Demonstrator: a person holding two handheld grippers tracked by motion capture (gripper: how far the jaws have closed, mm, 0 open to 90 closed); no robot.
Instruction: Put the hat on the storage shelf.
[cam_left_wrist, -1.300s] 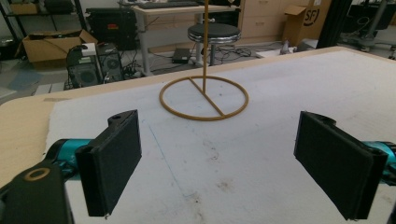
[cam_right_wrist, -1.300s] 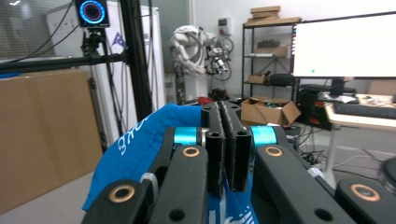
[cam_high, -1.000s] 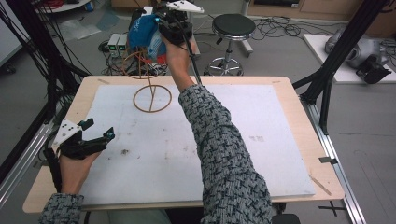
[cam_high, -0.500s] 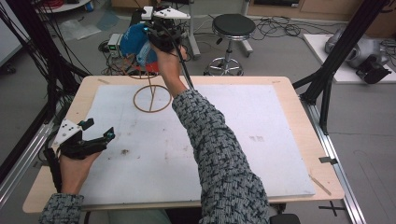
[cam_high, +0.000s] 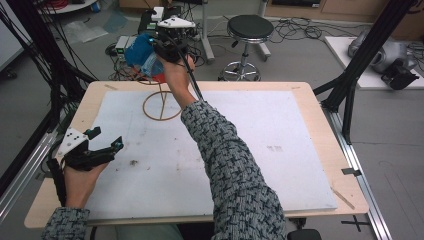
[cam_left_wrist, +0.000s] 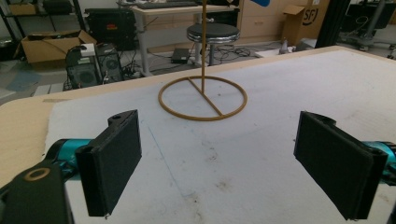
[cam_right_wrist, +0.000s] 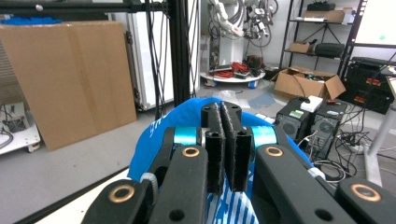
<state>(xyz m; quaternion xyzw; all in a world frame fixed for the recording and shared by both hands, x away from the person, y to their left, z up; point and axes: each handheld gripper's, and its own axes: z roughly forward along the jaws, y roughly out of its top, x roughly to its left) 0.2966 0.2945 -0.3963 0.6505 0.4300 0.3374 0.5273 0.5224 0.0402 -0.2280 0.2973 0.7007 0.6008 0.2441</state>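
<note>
The high view showed a person at a pale wooden tabletop covered by a white mat, with a gripper in each hand. The right gripper was raised past the far edge, above a thin wooden stand made of a ring base and an upright rod. Its fingers were clenched on a blue cloth item with white stripes, perhaps a cap or bag, which hung in the air at the top of the stand, near the rod's upper end. Compared with a second earlier, this hand and the cloth had drifted toward the left of the view and sunk a little, closer to the top of the rod. That read as the cloth being brought onto the stand to hang, though whether it had caught on the rod could not be told. In the right gripper view the two black pads pressed together with blue fabric bunched behind and below them. The left gripper rested low at the near left of the mat, unmoved, its fingers released and spread wide with nothing between them. In the left gripper view those open fingers framed the ring base on the stained mat, well apart from it. Hanging appeared to be the step in hand, and letting go remained to be done.
</note>
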